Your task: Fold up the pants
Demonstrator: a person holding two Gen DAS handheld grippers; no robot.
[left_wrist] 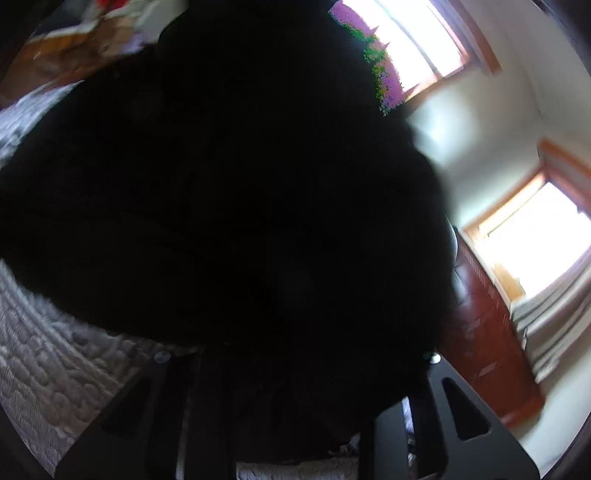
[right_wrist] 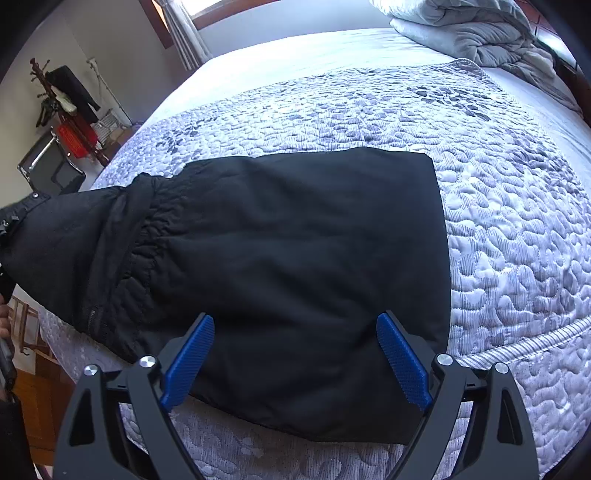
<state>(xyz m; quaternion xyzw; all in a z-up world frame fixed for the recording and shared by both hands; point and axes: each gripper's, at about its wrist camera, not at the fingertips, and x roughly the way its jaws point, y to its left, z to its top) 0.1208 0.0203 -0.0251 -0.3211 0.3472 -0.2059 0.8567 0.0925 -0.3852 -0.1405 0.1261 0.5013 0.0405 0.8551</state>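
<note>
Pants (right_wrist: 288, 266) lie on the bed (right_wrist: 517, 240), crumpled duvet (right_wrist: 472, 33) behind.

A bed (right_wrist: 517, 229) with a grey pebble-patterned quilt fills the room, a crumpled pale duvet (right_wrist: 476, 33) heaped at its far end. Bright daylight pours through two wood-framed windows (left_wrist: 535, 236) in pale walls, striped curtains (left_wrist: 554, 325) beside one. A reddish wooden cabinet (left_wrist: 487, 347) stands below it. A coat stand (right_wrist: 62, 99) hung with clothes occupies a corner.

The right gripper (right_wrist: 295, 365) has black angular arms with triangular cut-outs, round silver screws at the joints, and ribbed blue fingers (right_wrist: 190, 360).
</note>
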